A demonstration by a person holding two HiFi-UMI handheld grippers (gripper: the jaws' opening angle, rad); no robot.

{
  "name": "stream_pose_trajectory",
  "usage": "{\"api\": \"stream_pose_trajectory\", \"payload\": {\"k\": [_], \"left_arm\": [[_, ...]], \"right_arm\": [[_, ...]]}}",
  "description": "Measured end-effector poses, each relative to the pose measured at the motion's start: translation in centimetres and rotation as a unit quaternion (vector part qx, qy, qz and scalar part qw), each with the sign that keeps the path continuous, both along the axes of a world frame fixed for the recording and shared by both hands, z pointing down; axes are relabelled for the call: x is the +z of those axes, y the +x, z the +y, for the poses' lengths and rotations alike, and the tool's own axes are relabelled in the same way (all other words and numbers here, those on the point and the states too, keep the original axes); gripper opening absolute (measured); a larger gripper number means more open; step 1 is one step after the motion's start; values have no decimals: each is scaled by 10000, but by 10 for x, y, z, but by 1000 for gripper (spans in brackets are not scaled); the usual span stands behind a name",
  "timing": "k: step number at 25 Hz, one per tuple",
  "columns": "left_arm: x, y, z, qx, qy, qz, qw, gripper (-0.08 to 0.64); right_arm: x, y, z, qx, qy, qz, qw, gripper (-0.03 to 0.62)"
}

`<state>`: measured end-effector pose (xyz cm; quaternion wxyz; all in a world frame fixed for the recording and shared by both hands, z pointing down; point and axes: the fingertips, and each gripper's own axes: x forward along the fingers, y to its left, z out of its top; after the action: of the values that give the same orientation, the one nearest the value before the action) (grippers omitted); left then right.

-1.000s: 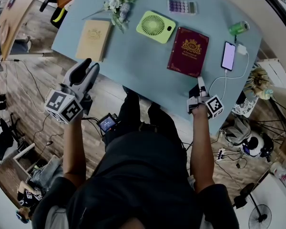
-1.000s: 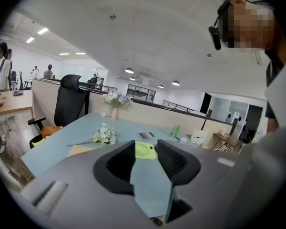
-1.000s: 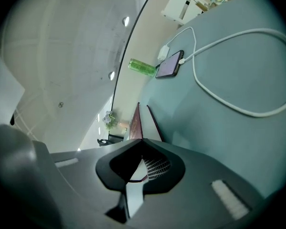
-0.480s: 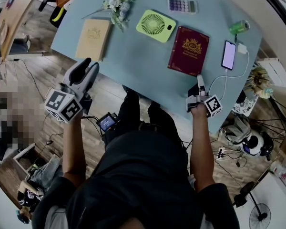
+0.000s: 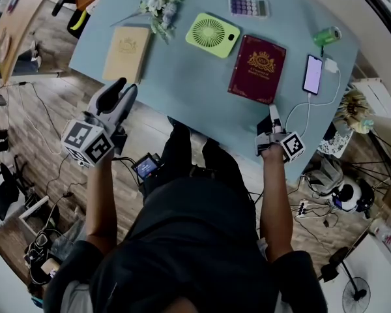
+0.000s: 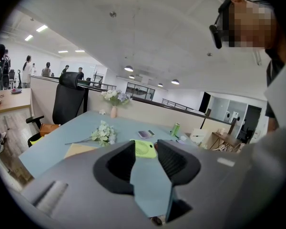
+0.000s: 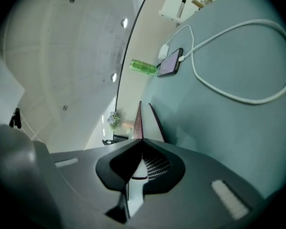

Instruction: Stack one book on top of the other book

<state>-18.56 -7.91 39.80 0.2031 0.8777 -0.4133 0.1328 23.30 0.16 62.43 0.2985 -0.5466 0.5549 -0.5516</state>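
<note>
A tan book (image 5: 127,52) lies at the left of the light blue table (image 5: 182,90), and a maroon book (image 5: 257,68) with gold print lies at the right. My left gripper (image 5: 120,91) is open and empty, held off the table's near edge just below the tan book (image 6: 76,149). My right gripper (image 5: 274,111) is rolled on its side, with its tips at the maroon book's near right corner. Its jaws have just been closing and now stand shut, with nothing between them. In the right gripper view the book's page edge (image 7: 144,120) runs straight ahead of the tips (image 7: 142,141).
Between the books lie a green fan (image 5: 212,36) and white flowers (image 5: 161,2), with a calculator (image 5: 248,8) at the far edge. A phone (image 5: 312,75) with a white cable (image 7: 238,97) and a green can (image 5: 326,36) lie right of the maroon book.
</note>
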Motion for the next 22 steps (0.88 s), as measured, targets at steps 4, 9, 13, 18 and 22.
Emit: {"api": "stream_pose_trajectory", "payload": {"k": [4,9,13,18,22], "left_arm": [[12,10,-2,78,-160,10,9998,199],[39,39,-7,324,-393,76,9987,199],[63,66,-12,590,-553,130,9966,199],[100,97,-17,844,-874,213,9924,199],[136,121,-20,1013,-1140,185,9881,199]], "right_arm": [[-7,-9,2,-199,69,-146,9997,6],[0,-20,13,-418,-141,-212,9988,6],[4,-27,20,-440,-209,-262,9985,6],[10,-35,28,-472,-363,-235,9979,7],[13,-36,31,-553,-438,-82,9975,8]]}}
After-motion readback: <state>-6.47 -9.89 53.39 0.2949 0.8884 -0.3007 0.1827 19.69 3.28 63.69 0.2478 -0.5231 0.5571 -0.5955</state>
